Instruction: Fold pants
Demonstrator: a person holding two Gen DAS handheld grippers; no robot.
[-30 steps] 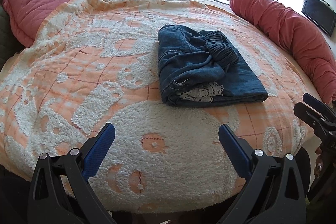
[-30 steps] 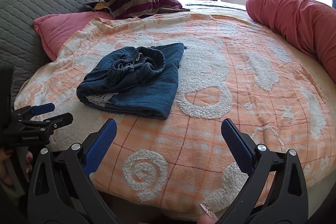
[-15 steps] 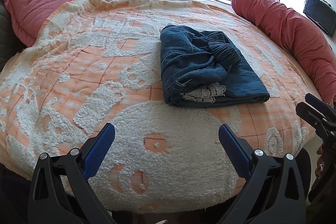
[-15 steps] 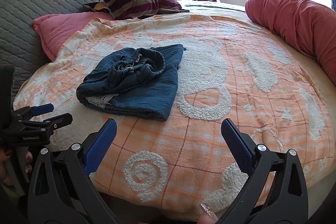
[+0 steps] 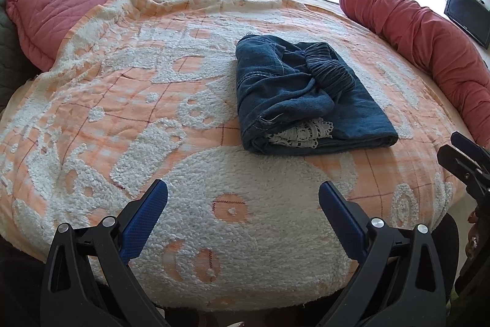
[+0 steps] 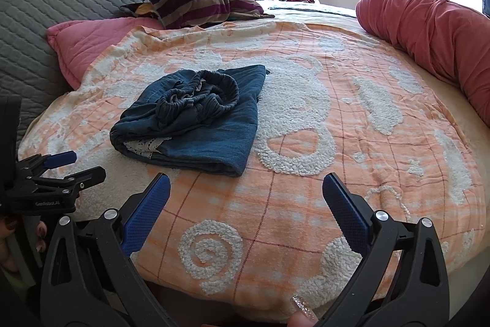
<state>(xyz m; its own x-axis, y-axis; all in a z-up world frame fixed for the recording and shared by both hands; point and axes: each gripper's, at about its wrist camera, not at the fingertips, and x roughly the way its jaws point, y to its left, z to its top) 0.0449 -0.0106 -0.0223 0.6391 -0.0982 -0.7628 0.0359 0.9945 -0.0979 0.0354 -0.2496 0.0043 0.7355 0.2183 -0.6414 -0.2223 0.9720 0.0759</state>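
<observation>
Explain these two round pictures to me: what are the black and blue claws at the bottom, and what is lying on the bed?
No robot here: a person holds one pair of tongs in each hand, each with a fisheye camera looking along its fingers. One picture looks from the left tongs, the other from the right tongs. Both are open and hold nothing. Each also shows at the edge of the other's view. On the orange-and-white tufted bedspread lie the folded dark blue denim pants, with a bit of white lace peeking out. Neither pair of tongs touches them.
</observation>
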